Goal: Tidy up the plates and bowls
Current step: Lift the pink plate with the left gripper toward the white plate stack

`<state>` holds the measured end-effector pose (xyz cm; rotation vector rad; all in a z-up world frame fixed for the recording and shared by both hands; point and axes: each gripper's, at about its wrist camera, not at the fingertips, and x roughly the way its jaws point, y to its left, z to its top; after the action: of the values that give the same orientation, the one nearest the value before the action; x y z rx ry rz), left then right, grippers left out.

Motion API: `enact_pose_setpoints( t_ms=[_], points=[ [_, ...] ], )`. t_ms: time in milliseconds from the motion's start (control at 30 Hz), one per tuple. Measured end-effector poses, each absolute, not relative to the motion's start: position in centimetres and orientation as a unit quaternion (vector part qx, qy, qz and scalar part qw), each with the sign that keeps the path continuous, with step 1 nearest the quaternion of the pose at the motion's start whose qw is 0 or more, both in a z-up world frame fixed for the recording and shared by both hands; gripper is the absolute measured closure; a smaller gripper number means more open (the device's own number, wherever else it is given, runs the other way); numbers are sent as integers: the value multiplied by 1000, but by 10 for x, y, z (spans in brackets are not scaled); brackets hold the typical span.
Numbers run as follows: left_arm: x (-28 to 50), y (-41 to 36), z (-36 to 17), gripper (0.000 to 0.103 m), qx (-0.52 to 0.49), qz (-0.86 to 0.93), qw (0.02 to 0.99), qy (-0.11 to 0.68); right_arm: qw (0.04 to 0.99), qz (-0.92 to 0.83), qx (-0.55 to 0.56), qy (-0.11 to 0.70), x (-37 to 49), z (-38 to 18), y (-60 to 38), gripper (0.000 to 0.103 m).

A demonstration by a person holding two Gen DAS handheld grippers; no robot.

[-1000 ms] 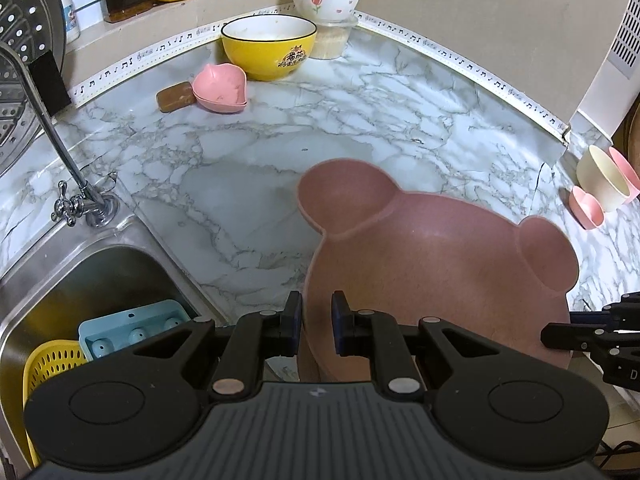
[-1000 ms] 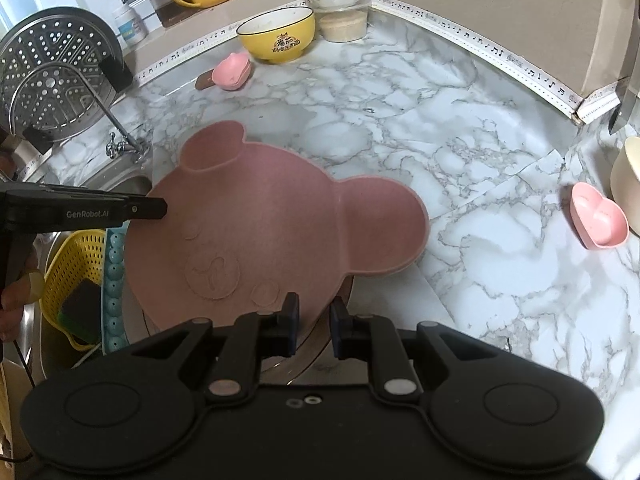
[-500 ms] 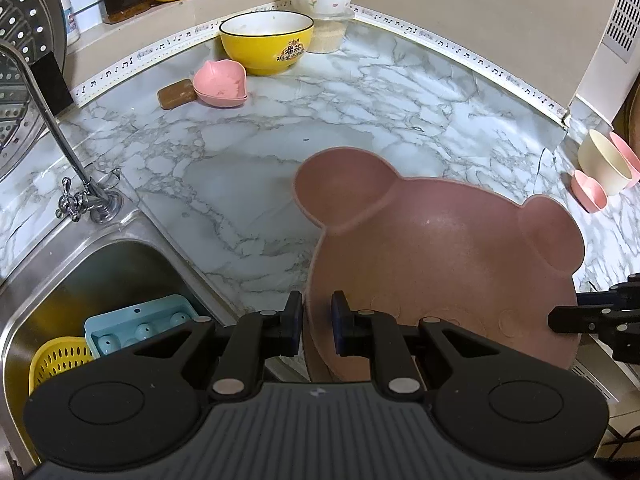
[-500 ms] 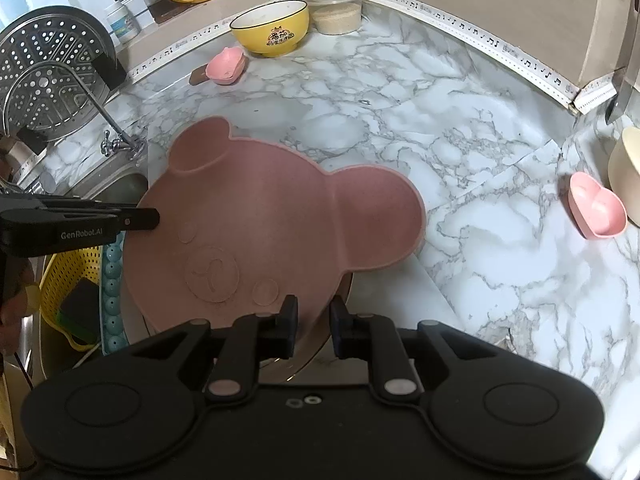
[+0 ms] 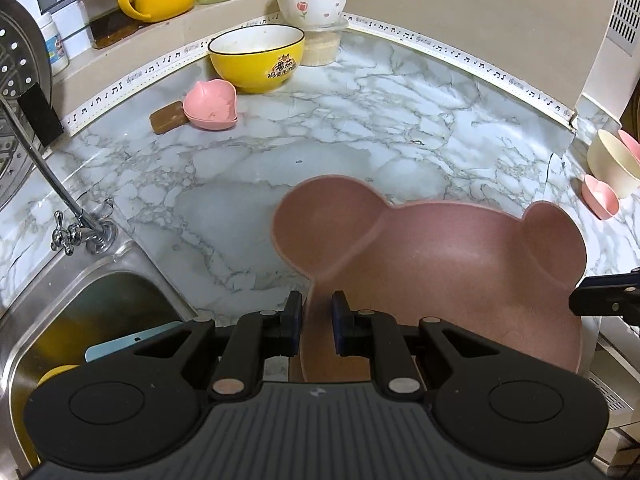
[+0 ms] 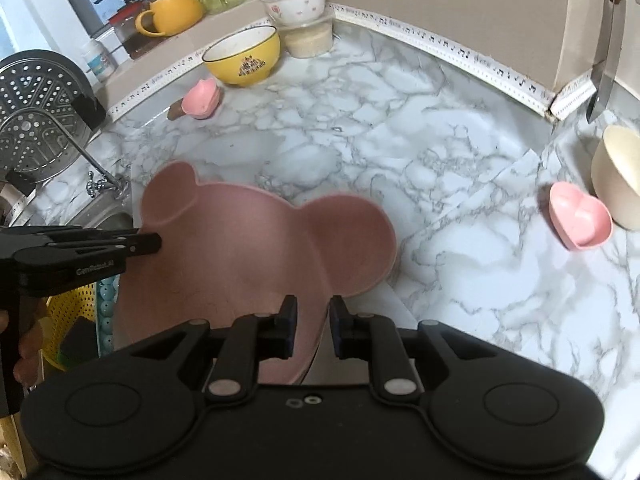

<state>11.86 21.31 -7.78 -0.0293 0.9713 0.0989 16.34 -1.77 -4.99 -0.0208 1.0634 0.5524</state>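
You carry the bear-shaped pink plate (image 5: 448, 272) tilted above the near edge of the marble counter (image 5: 360, 128); each hand-held gripper, left (image 5: 316, 316) and right (image 6: 311, 322), pinches only its rim, so a twist could slip it toward the sink (image 5: 80, 304).

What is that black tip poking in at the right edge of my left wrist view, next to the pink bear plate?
Observer: It is the right claw, shut on the near rim of the bear plate.
Operator: Is anything on the wall beyond it?
Observer: A knife hangs there, blade down.
Operator: And who holds my claw?
Observer: A person's hand grips the handle of the left claw.
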Motion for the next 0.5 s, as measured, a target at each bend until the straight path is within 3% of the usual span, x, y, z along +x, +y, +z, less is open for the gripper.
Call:
enact_pose_setpoints(
  t_ms=[500],
  points=[
    [93,209,-53,85,-22,39,890,453,828,315,-7,463,143,-34,-22,86]
  ],
)
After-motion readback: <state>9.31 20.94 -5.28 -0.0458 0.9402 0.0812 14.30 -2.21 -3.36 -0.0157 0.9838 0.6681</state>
